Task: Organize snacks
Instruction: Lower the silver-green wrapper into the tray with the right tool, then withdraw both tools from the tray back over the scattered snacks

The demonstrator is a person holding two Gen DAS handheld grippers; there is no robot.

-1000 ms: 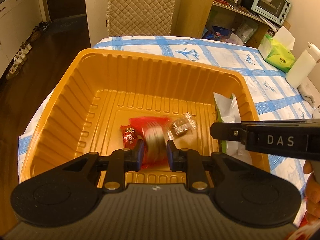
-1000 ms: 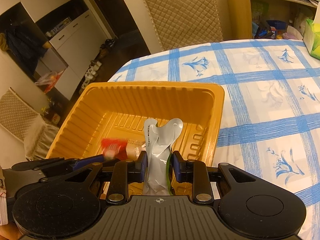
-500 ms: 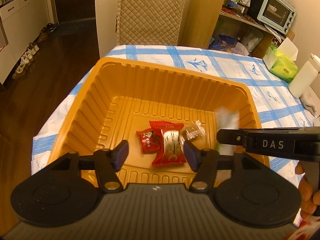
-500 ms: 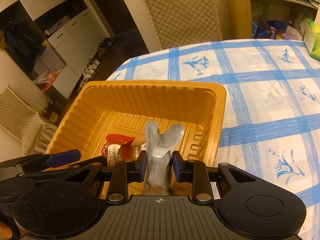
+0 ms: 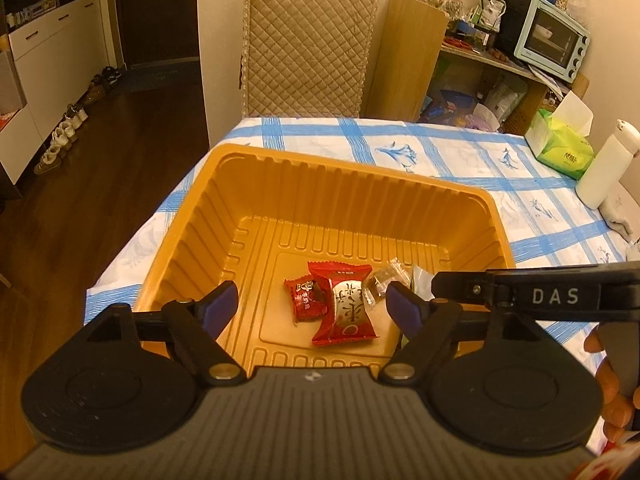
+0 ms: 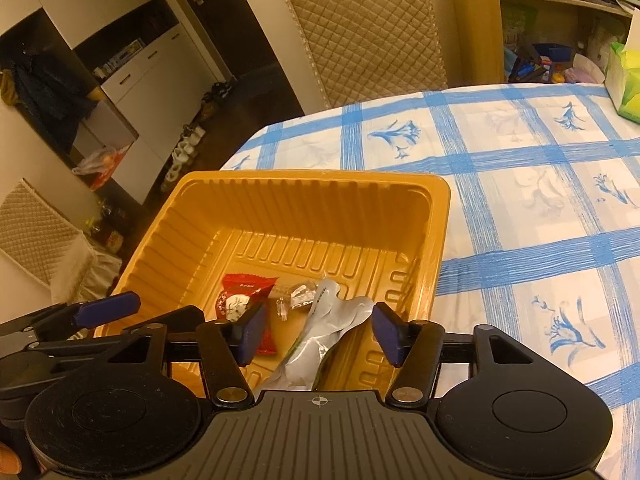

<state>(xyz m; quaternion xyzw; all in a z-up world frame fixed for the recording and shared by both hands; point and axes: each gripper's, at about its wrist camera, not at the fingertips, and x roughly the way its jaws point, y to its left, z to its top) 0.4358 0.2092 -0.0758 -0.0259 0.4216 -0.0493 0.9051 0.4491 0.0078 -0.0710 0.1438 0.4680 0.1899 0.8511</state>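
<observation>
An orange ribbed plastic tray [image 5: 320,200] [image 6: 304,200] stands on the blue-checked tablecloth. Inside lie a large red snack packet [image 5: 346,306] [image 6: 240,296], a small red candy [image 5: 306,298] and a clear-wrapped candy [image 5: 382,280] [image 6: 296,294]. My left gripper [image 5: 312,306] hovers over the red packet, its jaws opening, nothing between the pads. My right gripper [image 6: 316,330] is also opening; a silver-and-green pouch [image 6: 320,336] lies loose between its blue pads, resting in the tray's near right corner. The right gripper's arm crosses the left wrist view.
A quilted chair [image 5: 308,40] stands at the table's far side. A green tissue pack [image 5: 564,148] and a white bottle [image 5: 604,164] sit at the right of the table. A shelf with a toaster oven [image 5: 552,40] lies beyond. Dark floor drops off left.
Both grippers were shut on snacks; the left let go of the red packet and lifted back, then the right released the silver pouch, which sank into the tray.
</observation>
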